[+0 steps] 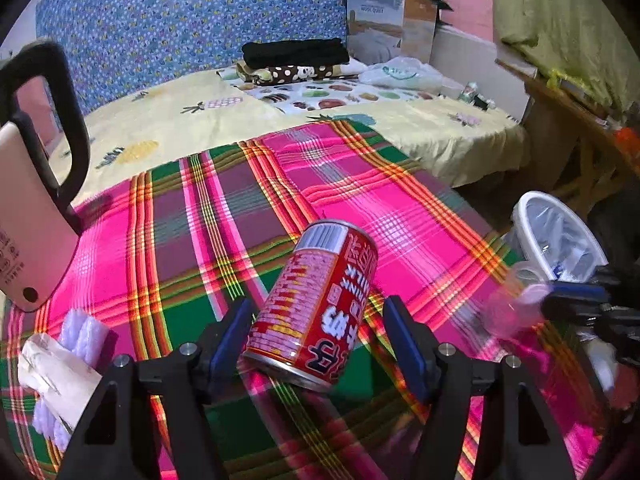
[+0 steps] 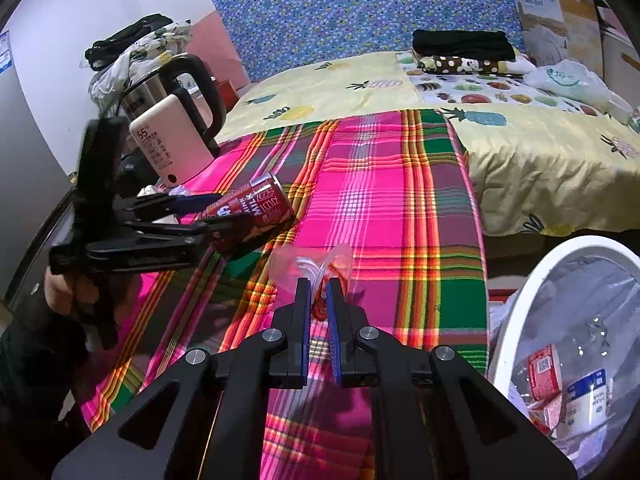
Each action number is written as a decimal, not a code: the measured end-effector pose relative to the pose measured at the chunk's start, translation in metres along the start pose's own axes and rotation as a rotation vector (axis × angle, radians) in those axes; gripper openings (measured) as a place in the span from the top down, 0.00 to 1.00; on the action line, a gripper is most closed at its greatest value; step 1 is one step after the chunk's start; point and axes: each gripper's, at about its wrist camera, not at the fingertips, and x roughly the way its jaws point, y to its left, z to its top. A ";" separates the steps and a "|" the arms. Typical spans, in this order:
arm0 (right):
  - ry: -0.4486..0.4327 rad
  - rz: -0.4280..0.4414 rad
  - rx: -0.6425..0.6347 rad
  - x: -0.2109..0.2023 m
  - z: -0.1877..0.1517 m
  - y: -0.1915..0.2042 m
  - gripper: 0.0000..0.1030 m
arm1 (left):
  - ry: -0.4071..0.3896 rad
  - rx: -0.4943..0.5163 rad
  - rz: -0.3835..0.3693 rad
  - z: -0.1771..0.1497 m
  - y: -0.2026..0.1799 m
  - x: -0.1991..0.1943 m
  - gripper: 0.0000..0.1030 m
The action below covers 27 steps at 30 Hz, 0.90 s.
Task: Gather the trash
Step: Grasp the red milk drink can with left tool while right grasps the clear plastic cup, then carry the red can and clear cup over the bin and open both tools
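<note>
A red milk-drink can (image 1: 320, 304) lies tilted on the pink plaid cloth (image 1: 224, 216), between the fingers of my left gripper (image 1: 318, 332), which is open around it with gaps on both sides. The can also shows in the right wrist view (image 2: 256, 210). My right gripper (image 2: 319, 294) is shut on a crumpled clear plastic cup (image 2: 312, 266), held above the cloth. In the left wrist view that cup (image 1: 516, 300) appears blurred at the right. A white trash bin (image 2: 560, 320) lined with clear plastic stands at the right and holds several wrappers.
A pink electric kettle (image 2: 172, 144) with a black handle stands at the left of the table. White tissue and a lilac bundle (image 1: 68, 364) lie near the left gripper. A bed (image 2: 360, 84) with folded clothes is behind. A wooden frame (image 1: 568, 132) stands at the right.
</note>
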 end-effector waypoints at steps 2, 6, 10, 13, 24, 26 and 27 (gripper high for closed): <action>-0.005 -0.004 0.004 -0.003 -0.001 -0.001 0.92 | 0.000 -0.008 0.003 -0.001 -0.003 0.001 0.35; -0.018 -0.008 0.011 -0.009 -0.003 -0.003 0.92 | -0.015 -0.053 0.010 -0.007 -0.006 -0.005 0.45; -0.015 -0.013 0.010 -0.010 -0.006 -0.003 0.92 | -0.019 -0.077 0.055 -0.015 -0.014 -0.011 0.46; -0.007 0.005 0.016 -0.013 -0.009 -0.004 0.92 | -0.023 -0.114 0.061 -0.024 -0.017 -0.022 0.46; 0.041 0.031 0.012 -0.016 -0.032 -0.005 0.56 | -0.042 -0.207 0.037 -0.063 -0.029 -0.058 0.46; 0.061 0.028 0.008 -0.014 -0.036 -0.004 0.56 | -0.040 -0.218 0.028 -0.069 -0.032 -0.061 0.46; 0.068 0.018 0.006 -0.013 -0.037 -0.004 0.56 | -0.040 -0.222 0.029 -0.071 -0.033 -0.062 0.46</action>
